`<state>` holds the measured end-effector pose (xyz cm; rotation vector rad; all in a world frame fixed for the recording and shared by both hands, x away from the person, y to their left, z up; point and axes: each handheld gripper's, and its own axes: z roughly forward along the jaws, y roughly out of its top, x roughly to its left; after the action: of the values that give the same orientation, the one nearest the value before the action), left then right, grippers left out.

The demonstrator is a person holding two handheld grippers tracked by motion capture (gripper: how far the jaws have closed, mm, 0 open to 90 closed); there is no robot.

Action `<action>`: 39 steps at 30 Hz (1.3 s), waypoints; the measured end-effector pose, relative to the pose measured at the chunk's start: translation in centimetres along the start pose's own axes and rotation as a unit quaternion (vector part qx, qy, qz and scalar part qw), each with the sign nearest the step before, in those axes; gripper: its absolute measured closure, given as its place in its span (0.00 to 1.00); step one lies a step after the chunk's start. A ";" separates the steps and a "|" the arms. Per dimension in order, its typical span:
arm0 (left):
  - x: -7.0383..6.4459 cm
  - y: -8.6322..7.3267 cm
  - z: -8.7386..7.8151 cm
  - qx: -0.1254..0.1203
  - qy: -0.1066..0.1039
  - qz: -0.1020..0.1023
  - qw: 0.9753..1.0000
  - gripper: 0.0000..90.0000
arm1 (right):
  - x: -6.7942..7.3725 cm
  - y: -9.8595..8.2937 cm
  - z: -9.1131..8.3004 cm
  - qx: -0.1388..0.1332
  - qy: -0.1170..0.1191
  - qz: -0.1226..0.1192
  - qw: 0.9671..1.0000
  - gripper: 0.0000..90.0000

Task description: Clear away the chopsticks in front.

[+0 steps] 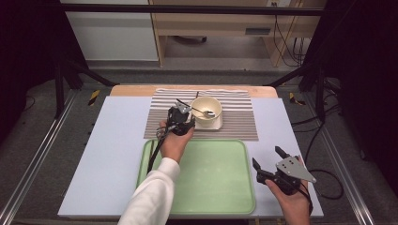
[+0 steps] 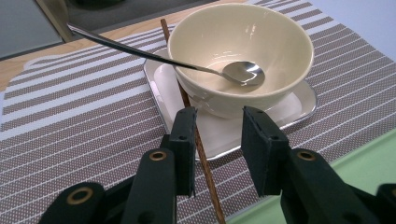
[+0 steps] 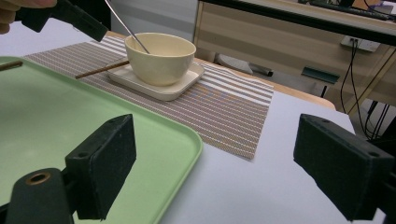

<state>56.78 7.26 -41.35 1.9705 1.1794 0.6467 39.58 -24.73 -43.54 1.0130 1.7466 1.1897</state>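
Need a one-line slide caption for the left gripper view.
Open left gripper poised over a brown chopstick beside the cream bowl with spoon, on a square plate.

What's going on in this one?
A person works at a table with a gripper in each hand. The left gripper hovers open by a cream bowl on a square plate, over a brown chopstick leaning on the plate's edge. A spoon rests in the bowl, all on a striped placemat. The right gripper waits open beside the green tray.
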 end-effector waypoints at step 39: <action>0.4 -0.7 6.0 0.052 0.042 -0.002 0.998 0.80 | -0.1 -0.1 0.1 0.002 0.004 0.002 1.000 0.15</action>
<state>60.96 5.79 -45.52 2.0438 1.2904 0.6853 39.66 -24.82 -43.63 1.0145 1.7545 1.1951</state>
